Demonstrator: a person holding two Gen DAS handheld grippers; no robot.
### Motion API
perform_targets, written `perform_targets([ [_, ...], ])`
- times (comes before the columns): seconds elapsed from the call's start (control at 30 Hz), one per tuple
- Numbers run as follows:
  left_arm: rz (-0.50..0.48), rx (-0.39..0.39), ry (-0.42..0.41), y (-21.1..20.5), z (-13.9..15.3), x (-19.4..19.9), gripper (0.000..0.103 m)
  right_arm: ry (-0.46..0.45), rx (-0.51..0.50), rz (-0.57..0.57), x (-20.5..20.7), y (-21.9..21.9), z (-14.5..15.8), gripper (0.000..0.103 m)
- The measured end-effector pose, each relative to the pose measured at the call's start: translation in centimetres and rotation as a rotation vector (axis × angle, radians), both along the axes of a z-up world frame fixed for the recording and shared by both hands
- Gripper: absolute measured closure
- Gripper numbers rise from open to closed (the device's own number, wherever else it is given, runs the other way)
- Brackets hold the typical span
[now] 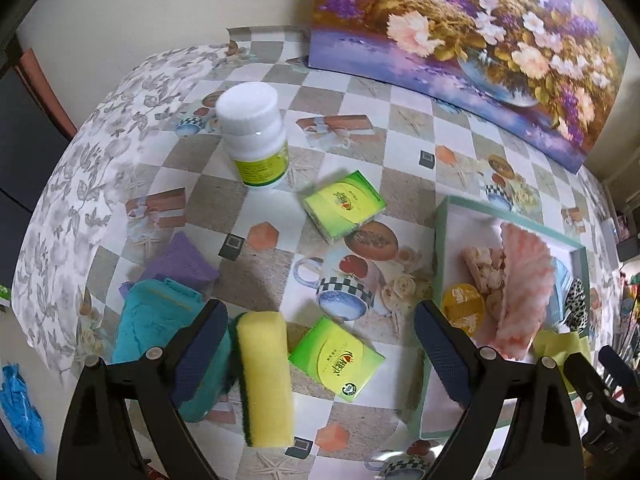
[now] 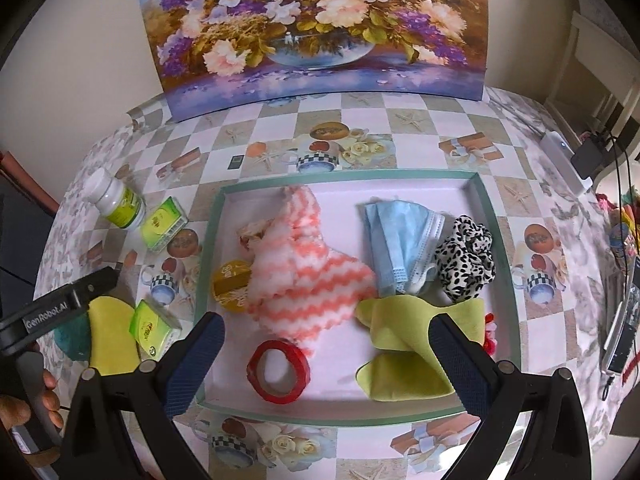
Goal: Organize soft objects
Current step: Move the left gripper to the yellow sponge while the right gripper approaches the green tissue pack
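My left gripper (image 1: pixel 320 344) is open above the table, with a yellow sponge (image 1: pixel 266 380) lying between its fingers, nearer the left one. A teal cloth (image 1: pixel 156 320) and a purple cloth (image 1: pixel 182 264) lie to the left. My right gripper (image 2: pixel 326 354) is open and empty over the green-rimmed tray (image 2: pixel 348 175). The tray holds a pink striped cloth (image 2: pixel 304 272), a blue face mask (image 2: pixel 396 236), a leopard scrunchie (image 2: pixel 466 254), a yellow-green cloth (image 2: pixel 400 340), a red tape roll (image 2: pixel 278 372) and a yellow round tin (image 2: pixel 232 284).
A white pill bottle (image 1: pixel 254 132) and two green boxes (image 1: pixel 344 204) (image 1: pixel 336 360) stand on the patterned tablecloth. A flower painting (image 2: pixel 312 28) leans on the back wall. The left gripper shows at the left in the right wrist view (image 2: pixel 64 304).
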State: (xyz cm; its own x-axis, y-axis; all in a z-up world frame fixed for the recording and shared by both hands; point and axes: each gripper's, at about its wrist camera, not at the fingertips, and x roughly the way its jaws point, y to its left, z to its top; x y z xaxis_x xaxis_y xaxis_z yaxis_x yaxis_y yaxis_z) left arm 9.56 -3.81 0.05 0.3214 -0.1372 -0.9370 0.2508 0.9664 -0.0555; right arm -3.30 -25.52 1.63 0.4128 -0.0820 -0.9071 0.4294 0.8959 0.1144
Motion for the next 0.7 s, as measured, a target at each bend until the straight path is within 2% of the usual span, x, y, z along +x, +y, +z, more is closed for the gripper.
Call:
perform_targets([
  [0.13,0.022,-0.019,0.009,0.9,0.1,0.5,0.009,-0.016,-0.006,0.032,0.7,1.6,0.4,0.000],
  [0.23,0.043,-0.024,0.016,2.0,0.1,0.9,0.009,-0.026,0.026,0.085,1.6,3.4,0.3,0.000],
  [0.4,0.055,-0.009,0.006,3.4,0.3,1.4,0.009,-0.010,0.028,0.141,2.8,6.0,-0.3,0.000],
  [0.7,0.077,-0.027,0.039,5.6,0.0,2.2,0.009,0.012,0.062,0.267,5.0,10.1,-2.0,0.000],
])
